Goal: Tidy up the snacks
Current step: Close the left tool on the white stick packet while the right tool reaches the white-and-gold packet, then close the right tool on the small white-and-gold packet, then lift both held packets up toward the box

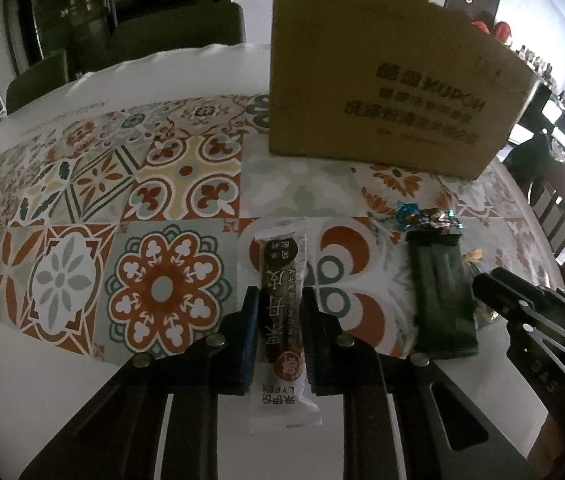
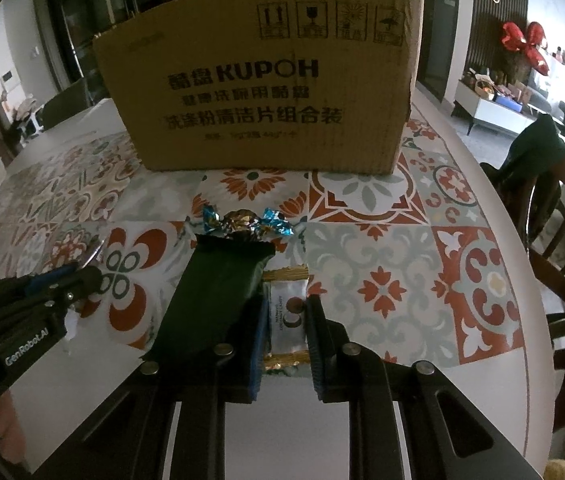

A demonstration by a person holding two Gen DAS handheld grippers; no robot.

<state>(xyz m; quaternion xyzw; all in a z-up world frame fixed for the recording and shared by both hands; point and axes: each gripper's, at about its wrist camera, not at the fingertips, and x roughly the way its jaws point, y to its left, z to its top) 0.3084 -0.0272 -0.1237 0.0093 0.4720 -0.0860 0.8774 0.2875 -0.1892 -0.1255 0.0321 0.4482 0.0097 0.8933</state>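
Note:
My left gripper point(image 1: 278, 300) is shut on a white and brown snack bar point(image 1: 282, 276) lying lengthwise between its jaws on the table. My right gripper point(image 2: 284, 308) is shut on a small white candy packet with gold ends point(image 2: 287, 318). A dark green snack pack point(image 2: 218, 296) lies just left of it, also in the left wrist view point(image 1: 442, 296). A blue and gold wrapped candy point(image 2: 244, 220) lies beyond the pack, seen too in the left wrist view point(image 1: 428, 218). The right gripper shows at the right edge of the left wrist view point(image 1: 498, 292).
A tall cardboard box point(image 2: 266, 92) stands at the back of the patterned table mat point(image 2: 382, 240), also in the left wrist view point(image 1: 386, 92). Wooden chairs point(image 2: 554, 240) stand at the right table edge. The left gripper's body point(image 2: 22, 320) sits at the left.

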